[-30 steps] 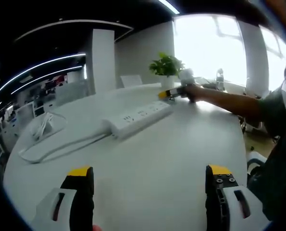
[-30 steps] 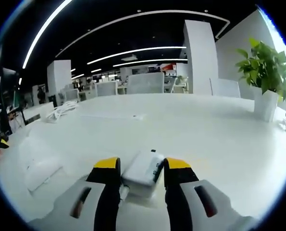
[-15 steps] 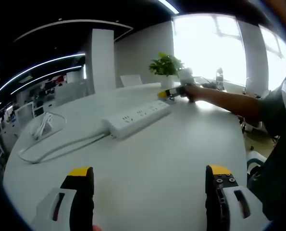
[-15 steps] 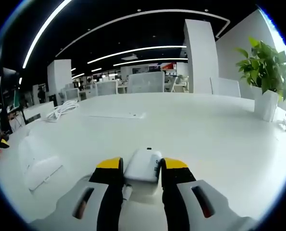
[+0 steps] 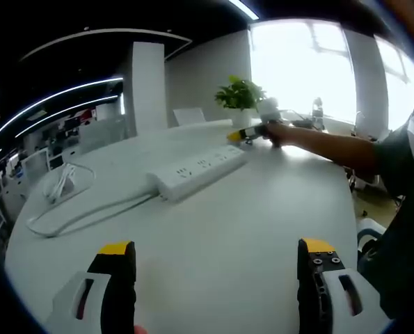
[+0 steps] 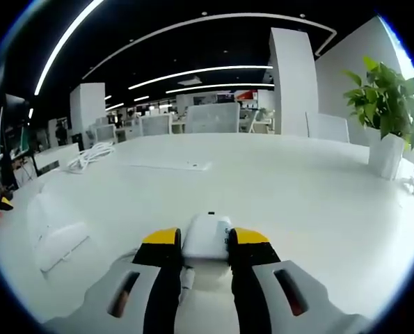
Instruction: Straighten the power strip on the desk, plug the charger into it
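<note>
The white power strip [image 5: 196,169] lies at an angle in the middle of the round white desk [image 5: 234,229], its cable [image 5: 74,214] trailing to the left. My left gripper [image 5: 216,247] hovers open over the near desk, well short of the strip, holding nothing. Beyond the strip's far end, a person's arm holds my right gripper [image 5: 250,133]. In the right gripper view, my right gripper [image 6: 204,241] is shut on the white charger [image 6: 207,231], low over the desk. The power strip [image 6: 52,226] lies to its left.
A potted plant [image 5: 240,95] in a white pot [image 6: 386,154] stands at the desk's far side. A coil of white cable [image 5: 62,182] lies at the left. A flat white sheet [image 6: 168,165] rests farther out. Office chairs and pillars stand beyond the desk.
The right gripper's jaws have drawn closer around the charger, which now sits squarer between them. The left gripper view is unchanged.
</note>
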A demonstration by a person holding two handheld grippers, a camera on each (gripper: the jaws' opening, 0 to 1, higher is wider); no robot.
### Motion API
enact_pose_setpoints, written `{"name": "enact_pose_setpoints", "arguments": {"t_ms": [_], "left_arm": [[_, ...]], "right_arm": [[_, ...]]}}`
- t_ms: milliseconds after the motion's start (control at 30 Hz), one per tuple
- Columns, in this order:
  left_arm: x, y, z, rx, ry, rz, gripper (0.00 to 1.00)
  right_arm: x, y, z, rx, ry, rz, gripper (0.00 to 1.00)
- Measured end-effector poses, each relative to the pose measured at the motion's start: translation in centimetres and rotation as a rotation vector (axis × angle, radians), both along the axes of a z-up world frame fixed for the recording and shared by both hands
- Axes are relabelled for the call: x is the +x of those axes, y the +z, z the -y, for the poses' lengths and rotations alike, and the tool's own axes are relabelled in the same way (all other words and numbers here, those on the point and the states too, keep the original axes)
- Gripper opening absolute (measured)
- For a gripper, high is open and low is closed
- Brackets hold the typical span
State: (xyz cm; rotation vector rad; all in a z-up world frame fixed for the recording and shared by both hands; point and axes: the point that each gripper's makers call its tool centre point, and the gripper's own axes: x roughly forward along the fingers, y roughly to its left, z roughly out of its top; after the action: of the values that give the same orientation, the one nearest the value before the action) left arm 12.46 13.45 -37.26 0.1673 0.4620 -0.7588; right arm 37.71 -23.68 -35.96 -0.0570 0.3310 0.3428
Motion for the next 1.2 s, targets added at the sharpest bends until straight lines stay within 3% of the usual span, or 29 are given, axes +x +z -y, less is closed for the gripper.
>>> {"name": "enact_pose_setpoints", "arguments": {"t_ms": [400,1200], "left_arm": [[-0.07,-0.11,-0.05,0.004,-0.001,0.0,1.0],[0.23,0.33,0.05,0.008,-0.011,0.007,1.0]], "right_arm": [[-0.03,0.14,-0.04,-0.021,0.012,0.012,0.23],[-0.54,0.91,-0.73,0.013,0.019,0.009,0.24]]}}
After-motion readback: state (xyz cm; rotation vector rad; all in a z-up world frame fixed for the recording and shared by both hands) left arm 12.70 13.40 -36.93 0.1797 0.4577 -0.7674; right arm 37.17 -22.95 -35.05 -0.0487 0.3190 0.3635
